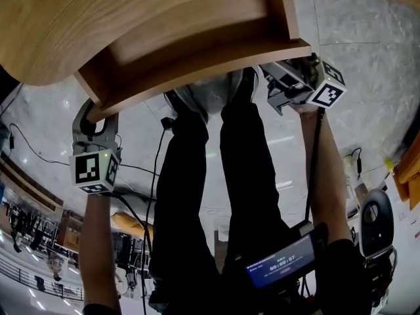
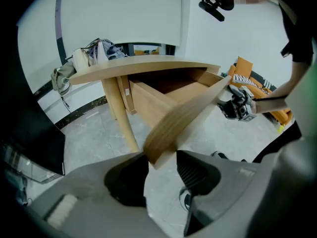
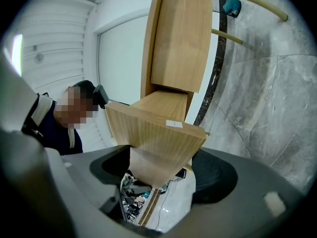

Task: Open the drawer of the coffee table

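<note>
The wooden coffee table [image 1: 98, 18] fills the top of the head view, and its drawer is pulled out toward me. The drawer front [image 1: 197, 64] runs slanting under the table top. My left gripper [image 1: 97, 113] clamps the front's left end and my right gripper [image 1: 279, 77] its right end. In the left gripper view the end of the drawer front [image 2: 188, 118] sits between the jaws of my left gripper [image 2: 161, 175], with the open drawer box behind it. In the right gripper view the drawer front [image 3: 158, 138] fills the gap of my right gripper [image 3: 161, 175].
My legs in dark trousers [image 1: 216, 176] stand close behind the drawer on the grey marble floor. A device with a lit screen [image 1: 282, 264] hangs at my waist. Cables trail on the floor at the left. A table leg [image 2: 121, 113] and a pile of cloth [image 2: 101, 48] show in the left gripper view.
</note>
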